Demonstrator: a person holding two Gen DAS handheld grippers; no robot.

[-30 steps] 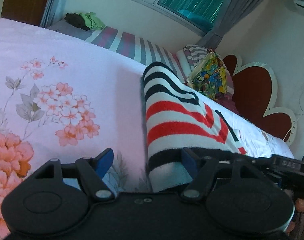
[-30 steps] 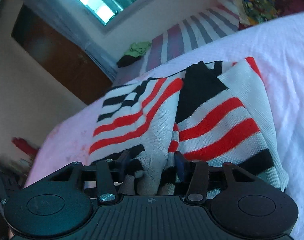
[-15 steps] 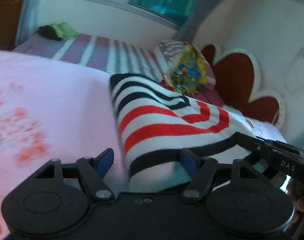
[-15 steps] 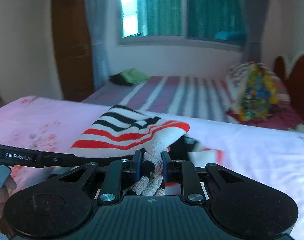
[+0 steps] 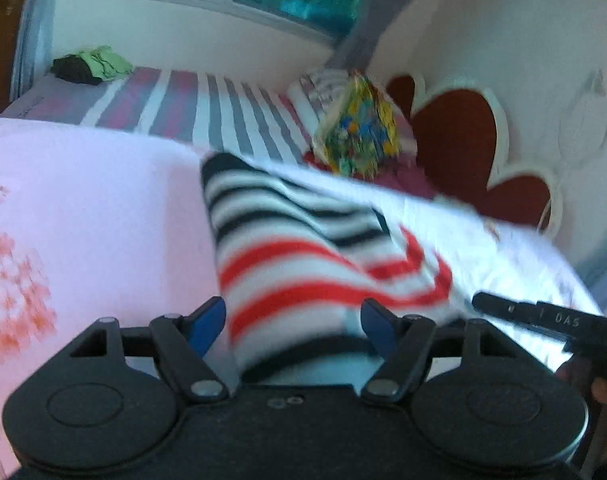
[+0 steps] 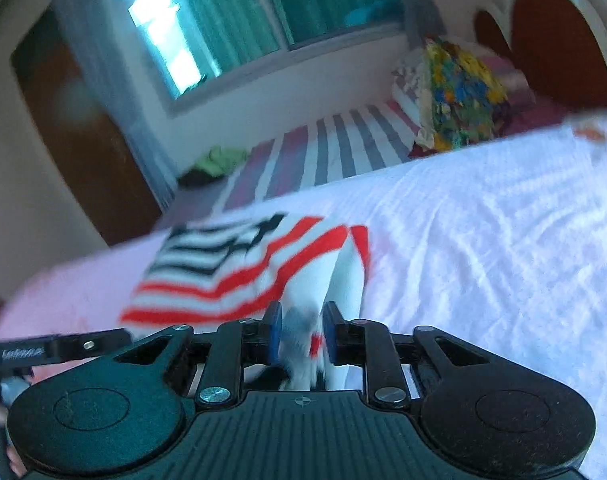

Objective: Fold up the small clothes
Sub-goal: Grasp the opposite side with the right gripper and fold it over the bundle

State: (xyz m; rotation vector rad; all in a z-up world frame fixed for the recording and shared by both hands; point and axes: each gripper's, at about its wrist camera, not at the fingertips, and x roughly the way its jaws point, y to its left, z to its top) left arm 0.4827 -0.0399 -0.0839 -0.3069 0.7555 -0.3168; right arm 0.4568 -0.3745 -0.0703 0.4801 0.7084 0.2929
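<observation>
With your right gripper (image 6: 299, 334) clamped on the striped garment (image 6: 239, 276) lying on the bed (image 6: 483, 240) and your left gripper (image 5: 293, 320) spread wide around its near edge, carry the fold over evenly.

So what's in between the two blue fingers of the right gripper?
A pinched bunch of the striped garment sits between the right gripper's fingers, seen in the right wrist view.

Both cameras sit low and close over the bed (image 5: 83, 200), facing the window (image 6: 263, 8); both see the striped cloth (image 5: 303, 264)
</observation>
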